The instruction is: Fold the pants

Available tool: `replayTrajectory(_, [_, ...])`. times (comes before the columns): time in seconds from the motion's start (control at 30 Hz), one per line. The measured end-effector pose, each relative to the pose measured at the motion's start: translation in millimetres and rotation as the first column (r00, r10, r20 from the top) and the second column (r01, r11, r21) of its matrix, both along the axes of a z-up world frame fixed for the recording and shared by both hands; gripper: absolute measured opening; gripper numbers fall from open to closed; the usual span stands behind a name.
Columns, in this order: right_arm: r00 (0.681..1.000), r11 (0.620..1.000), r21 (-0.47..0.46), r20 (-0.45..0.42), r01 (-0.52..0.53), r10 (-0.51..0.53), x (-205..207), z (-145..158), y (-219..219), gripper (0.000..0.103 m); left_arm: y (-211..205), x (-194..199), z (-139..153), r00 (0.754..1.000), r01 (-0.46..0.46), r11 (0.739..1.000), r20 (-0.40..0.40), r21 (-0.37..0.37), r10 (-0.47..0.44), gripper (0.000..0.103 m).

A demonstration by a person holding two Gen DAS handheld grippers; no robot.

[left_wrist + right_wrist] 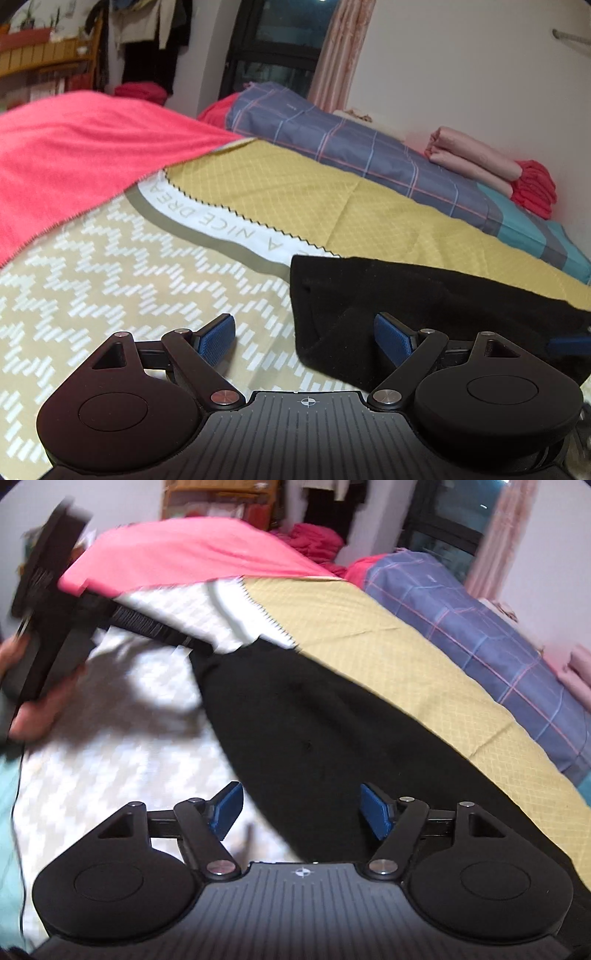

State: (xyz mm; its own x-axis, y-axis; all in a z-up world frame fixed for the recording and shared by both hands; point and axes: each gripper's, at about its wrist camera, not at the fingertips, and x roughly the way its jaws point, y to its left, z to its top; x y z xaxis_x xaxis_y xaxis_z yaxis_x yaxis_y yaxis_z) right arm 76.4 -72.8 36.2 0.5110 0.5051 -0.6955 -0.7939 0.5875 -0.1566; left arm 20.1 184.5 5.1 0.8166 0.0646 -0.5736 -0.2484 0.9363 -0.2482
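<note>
Pants [424,314] on bed, black, lying flat across zigzag-print sheet [110,288] and yellow quilted cover [332,206]; in left wrist view only one squared end with a soft ridge visible, in right wrist view a long dark panel [332,738] running diagonally from near field up toward white printed band. Whether already doubled over: cannot tell, fabric too dark to read layers. Left gripper [304,334] low over sheet, blue pads set wide apart, nothing between them; near edge of pants falling between the pads, right-hand pad over black cloth, left-hand pad over bare sheet. Right gripper [301,810] likewise spread wide and empty, hovering over lower stretch of pants; view motion-blurred. Other gripper body and holding hand [40,686] visible at upper left of right wrist view, near far tip of garment. Judged step: approach before a grasp, both tools positioned at opposite ends, no cloth pinched yet. Next move probably calls for lowering each tool until one pad slides under the hem edge, closing on full thickness of fabric, then lifting both ends together to carry one end over the other. Pink blanket [74,147], plaid duvet [351,147] and folded pink stack [476,158] well apart from work area.
</note>
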Motion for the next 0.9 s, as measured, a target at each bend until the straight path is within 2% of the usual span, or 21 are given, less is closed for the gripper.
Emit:
replayTrajectory(0.13, [0.993,0.989,0.110,-0.066,0.103,-0.097,44,15,12,0.073,9,-4,-2,1.000,0.009,0.997,0.029,-0.075,-0.007,0.103])
replayTrajectory(0.2, [0.991,0.990,0.077,-0.064,0.122,-0.117,62,5,27,0.073,13,-5,-3,0.999,0.009,0.995,0.035,-0.104,-0.006,0.103])
replayTrajectory(0.23, [0.990,0.991,0.044,-0.081,0.123,-0.120,70,-1,37,0.069,14,-6,-3,0.999,0.008,0.994,0.041,-0.111,-0.004,0.103])
replayTrajectory(0.27, [0.986,0.992,0.014,-0.110,0.129,-0.126,77,-10,45,0.044,15,-7,-4,0.999,0.009,0.993,0.046,-0.118,-0.003,0.103])
replayTrajectory(0.33, [0.975,0.993,-0.031,-0.189,0.115,-0.119,84,-23,58,0.007,15,-9,-3,0.998,0.010,0.992,0.057,-0.123,-0.003,0.103])
replayTrajectory(0.37, [0.980,0.995,-0.036,-0.172,0.098,-0.103,81,-19,60,0.006,15,-10,-3,0.998,0.013,0.992,0.061,-0.125,-0.005,0.103])
replayTrajectory(0.4, [0.992,0.997,-0.028,-0.100,0.074,-0.076,75,-9,62,0.006,15,-10,-3,0.998,0.017,0.992,0.064,-0.128,-0.009,0.103])
replayTrajectory(0.47, [0.999,0.999,0.005,0.000,0.033,-0.033,69,15,66,0.006,16,-9,-4,0.998,0.025,0.990,0.065,-0.137,-0.016,0.103])
replayTrajectory(0.57, [0.998,0.999,0.043,0.062,0.020,-0.023,76,36,87,0.008,17,-8,-5,0.998,0.035,0.988,0.066,-0.153,-0.025,0.103])
replayTrajectory(0.6, [0.996,0.999,0.044,0.087,0.019,-0.023,78,35,98,0.013,17,-7,-6,0.998,0.035,0.987,0.064,-0.157,-0.025,0.103])
replayTrajectory(0.63, [0.994,0.999,0.036,0.107,0.024,-0.028,82,28,111,0.025,18,-7,-6,0.998,0.033,0.987,0.061,-0.159,-0.024,0.103])
replayTrajectory(0.67, [0.993,0.999,0.004,0.116,0.036,-0.036,88,16,124,0.049,18,-7,-6,0.998,0.031,0.987,0.059,-0.160,-0.022,0.103])
replayTrajectory(0.7, [0.994,0.998,-0.036,0.094,0.052,-0.049,94,4,134,0.057,19,-7,-6,0.998,0.029,0.987,0.058,-0.160,-0.020,0.103])
replayTrajectory(0.73, [0.996,0.995,-0.065,0.055,0.077,-0.073,99,-7,140,0.053,19,-7,-6,0.998,0.027,0.987,0.056,-0.158,-0.018,0.103])
replayTrajectory(0.8, [0.995,0.993,-0.055,-0.007,0.101,-0.102,98,-12,136,0.048,18,-7,-6,0.999,0.025,0.988,0.051,-0.154,-0.017,0.103])
replayTrajectory(0.83, [0.995,0.994,-0.034,-0.012,0.103,-0.103,94,-8,127,0.056,18,-6,-6,0.999,0.024,0.988,0.048,-0.151,-0.017,0.103])
replayTrajectory(0.87, [0.994,0.994,-0.017,0.000,0.107,-0.107,87,-1,117,0.069,17,-5,-6,0.999,0.024,0.989,0.044,-0.147,-0.018,0.103])
replayTrajectory(0.9, [0.992,0.993,0.001,0.021,0.121,-0.121,80,9,104,0.073,16,-4,-6,0.999,0.025,0.989,0.037,-0.144,-0.020,0.103])
